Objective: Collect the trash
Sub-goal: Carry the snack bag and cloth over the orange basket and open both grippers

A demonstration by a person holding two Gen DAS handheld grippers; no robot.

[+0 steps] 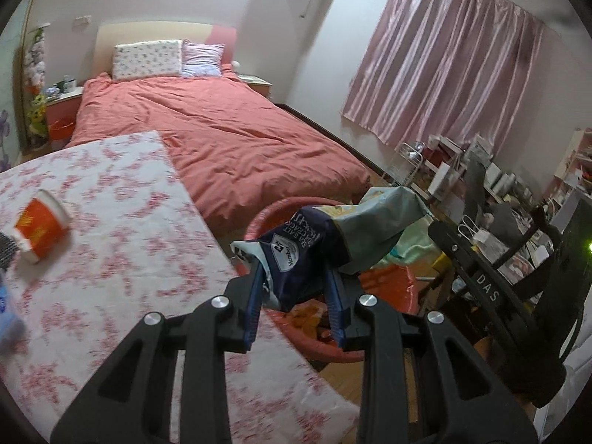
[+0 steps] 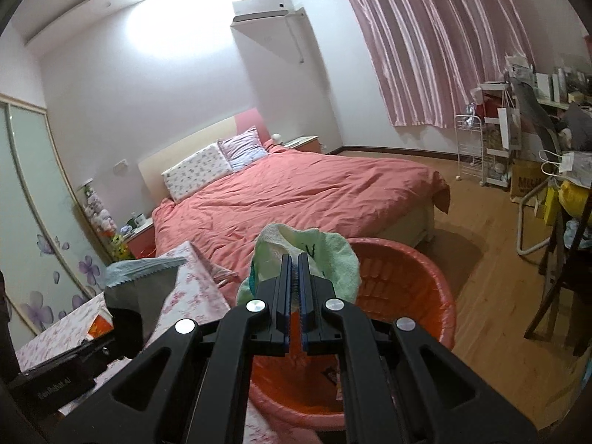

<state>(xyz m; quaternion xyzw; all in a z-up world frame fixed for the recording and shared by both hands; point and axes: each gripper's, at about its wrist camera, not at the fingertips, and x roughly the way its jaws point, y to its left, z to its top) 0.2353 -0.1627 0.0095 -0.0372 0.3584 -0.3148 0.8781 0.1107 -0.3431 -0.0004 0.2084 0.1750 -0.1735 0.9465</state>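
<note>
The left gripper [image 1: 296, 281] fingers squeeze a chip bag [image 1: 307, 255] over the red tub [image 2: 407, 281]. The right gripper [image 2: 295, 277] fingers pinch a green bag [image 2: 333, 255].

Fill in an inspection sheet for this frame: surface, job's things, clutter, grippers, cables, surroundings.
Surface: table under a floral cloth, beside the bed.
Job's things: red basin on the floor at the table's edge, some scraps inside; chip bag; green wrapper; red paper cup lying on its side on the table.
Clutter: blurred blue thing at the table's near edge.
Grippers: left gripper shut on the chip bag, above the basin; right gripper shut on the green wrapper, above the basin.
Cables: nothing seen.
Surroundings: pink curtain, crowded shelves, wood floor.
</note>
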